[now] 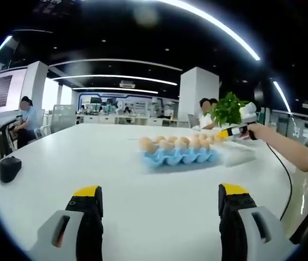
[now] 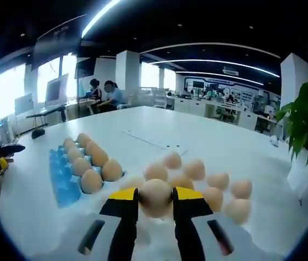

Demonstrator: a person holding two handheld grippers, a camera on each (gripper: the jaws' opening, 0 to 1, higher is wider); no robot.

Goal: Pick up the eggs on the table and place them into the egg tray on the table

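Observation:
A blue egg tray (image 1: 180,157) sits mid-table with a row of eggs (image 1: 167,144) in it. In the right gripper view the same tray (image 2: 62,182) lies at the left, its right row filled with several eggs (image 2: 92,157). Loose eggs (image 2: 197,176) lie in a heap on the table just right of it. My right gripper (image 2: 156,198) is shut on one egg (image 2: 155,197) above that heap; it also shows far off beside the tray as the right gripper (image 1: 234,132). My left gripper (image 1: 159,198) stands open over bare table, well short of the tray.
The white table (image 1: 105,179) is wide. A black object (image 1: 9,168) lies at its left edge. A potted green plant (image 2: 306,125) stands at the right of the heap. People sit at desks in the background. A cable (image 1: 282,168) hangs from the person's arm.

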